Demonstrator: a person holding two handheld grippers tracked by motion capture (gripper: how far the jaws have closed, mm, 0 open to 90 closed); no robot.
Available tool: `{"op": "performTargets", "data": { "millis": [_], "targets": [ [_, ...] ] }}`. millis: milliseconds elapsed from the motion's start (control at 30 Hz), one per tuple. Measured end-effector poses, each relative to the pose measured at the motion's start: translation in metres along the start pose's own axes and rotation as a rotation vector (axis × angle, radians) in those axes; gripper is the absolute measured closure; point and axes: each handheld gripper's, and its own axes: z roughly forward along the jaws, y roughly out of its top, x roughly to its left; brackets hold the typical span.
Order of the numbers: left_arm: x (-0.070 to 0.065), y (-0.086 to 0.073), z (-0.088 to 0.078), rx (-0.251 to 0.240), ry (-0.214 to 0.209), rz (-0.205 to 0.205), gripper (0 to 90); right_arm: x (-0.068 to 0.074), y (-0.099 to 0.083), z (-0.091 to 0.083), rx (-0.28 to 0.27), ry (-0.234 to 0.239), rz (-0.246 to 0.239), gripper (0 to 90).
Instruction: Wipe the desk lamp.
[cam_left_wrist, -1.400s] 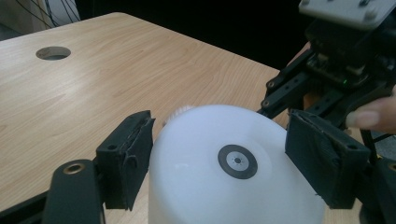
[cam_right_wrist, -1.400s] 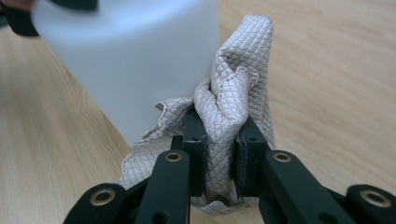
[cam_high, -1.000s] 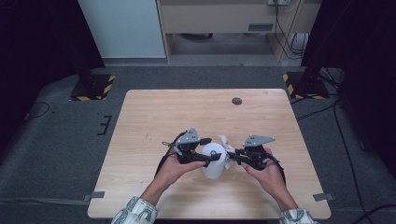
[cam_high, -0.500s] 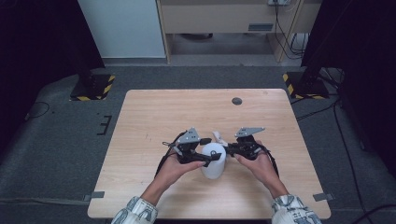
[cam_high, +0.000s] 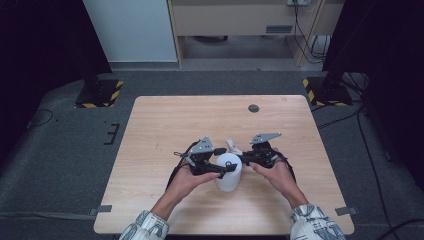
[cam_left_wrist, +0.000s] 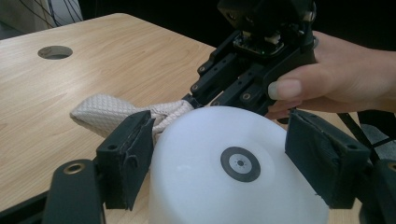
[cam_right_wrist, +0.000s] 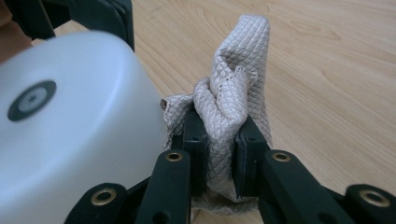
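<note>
At the lower middle of the high view, the left gripper (cam_high: 226, 168) clamps a white upturned cup (cam_high: 228, 172) on the table (cam_high: 165, 125). Just beyond, right of centre, the right gripper (cam_high: 239, 158) is closed on a quilted beige cloth (cam_high: 231, 146), pressed against the cup's side.
</note>
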Motion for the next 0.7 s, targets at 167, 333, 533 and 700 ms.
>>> {"op": "performTargets", "data": {
  "millis": [167,333,533,700],
  "targets": [
    [0.000,0.000,0.000,0.001,-0.001,-0.001,23.0,-0.002,-0.001,0.008,0.029,0.008,0.001,78.4],
    [0.000,0.000,0.000,-0.001,0.000,-0.004,23.0,-0.005,-0.007,0.018,0.093,-0.002,-0.002,78.4],
    [0.000,0.000,0.000,-0.001,0.001,-0.005,23.0,-0.004,0.002,0.009,0.033,0.018,0.005,78.4],
    [0.000,0.000,0.000,0.000,0.002,-0.004,23.0,-0.002,0.004,0.009,0.030,0.017,0.003,78.4]
  ]
}}
